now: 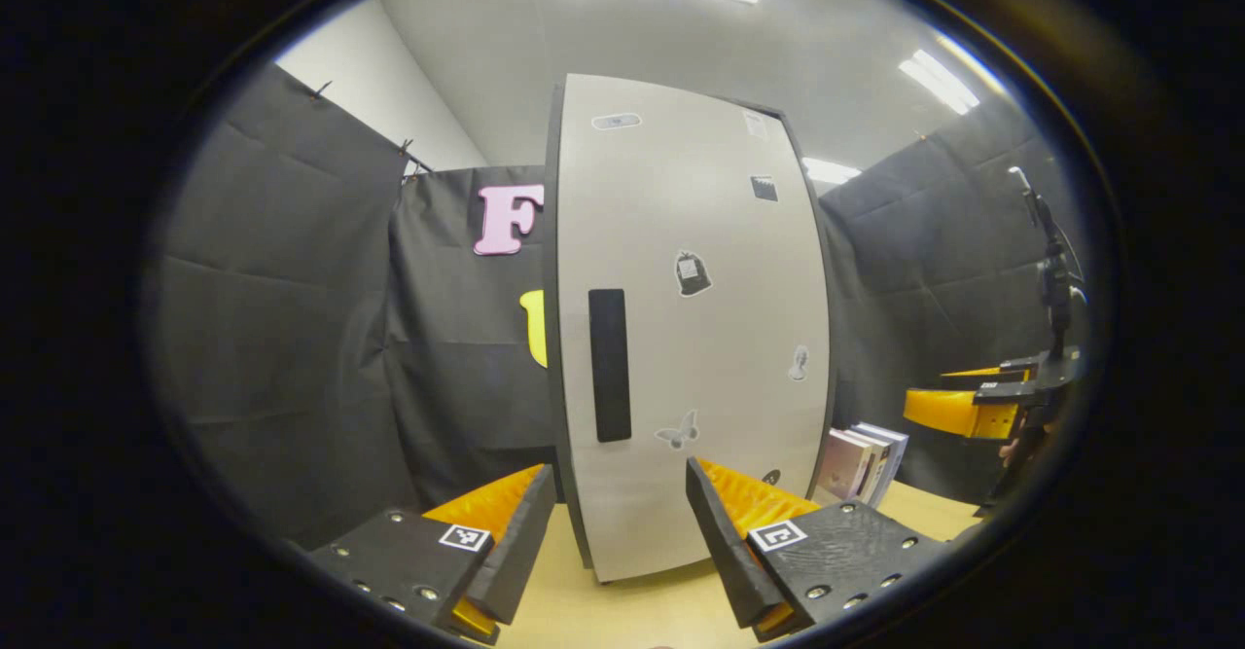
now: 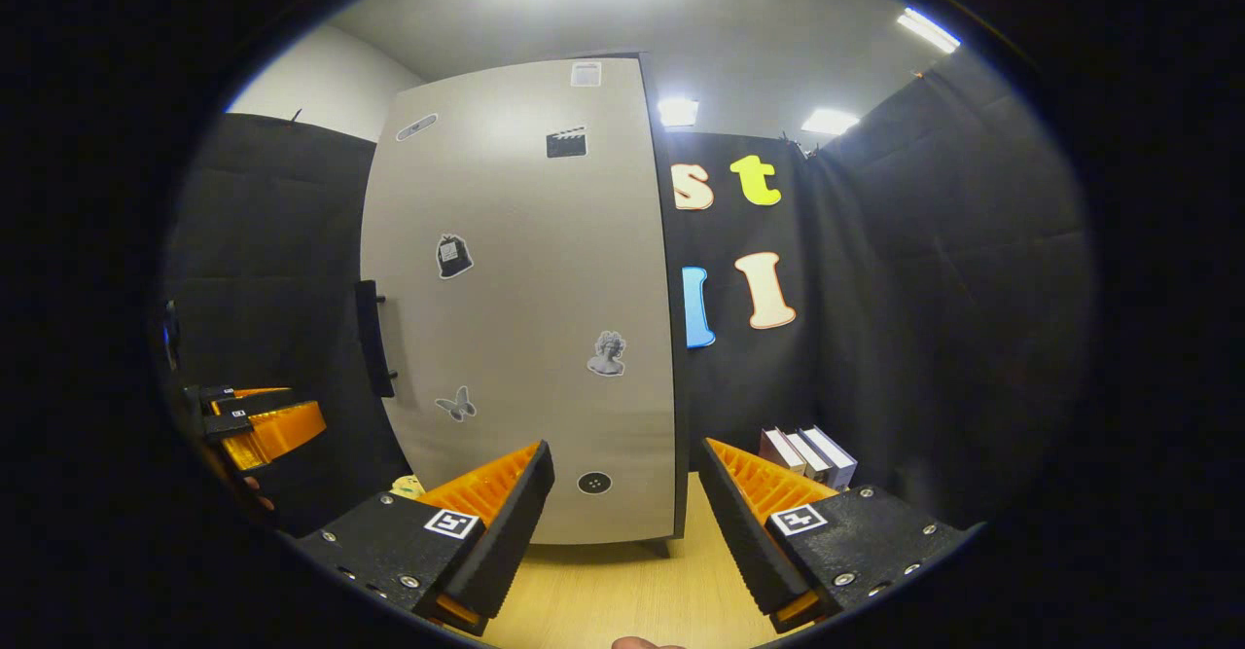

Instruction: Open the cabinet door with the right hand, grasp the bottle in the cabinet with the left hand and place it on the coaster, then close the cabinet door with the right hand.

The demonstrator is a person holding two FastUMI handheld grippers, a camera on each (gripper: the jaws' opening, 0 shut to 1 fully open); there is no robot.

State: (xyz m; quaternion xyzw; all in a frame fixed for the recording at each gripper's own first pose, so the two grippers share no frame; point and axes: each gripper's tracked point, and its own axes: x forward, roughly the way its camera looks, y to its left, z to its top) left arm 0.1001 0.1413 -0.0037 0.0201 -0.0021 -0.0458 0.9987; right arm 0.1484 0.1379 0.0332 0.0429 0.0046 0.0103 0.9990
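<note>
The cabinet door (image 1: pixel 695 328) is seen closed in the left gripper view, standing upright on the wooden tabletop (image 1: pixel 622 610). A dark vertical handle (image 1: pixel 610 365) is mounted near its left edge, and several stickers are scattered over the panel. The left gripper (image 1: pixel 621 532) is held spread apart in front of the lower part of the door, with nothing between its fingers. The right gripper (image 2: pixel 627 508) is likewise spread and empty, facing the door's lower right part in the right gripper view. A row of books (image 2: pixel 809 456) is placed on the table just beside the cabinet. The bottle cannot be located; the door hides the interior.
</note>
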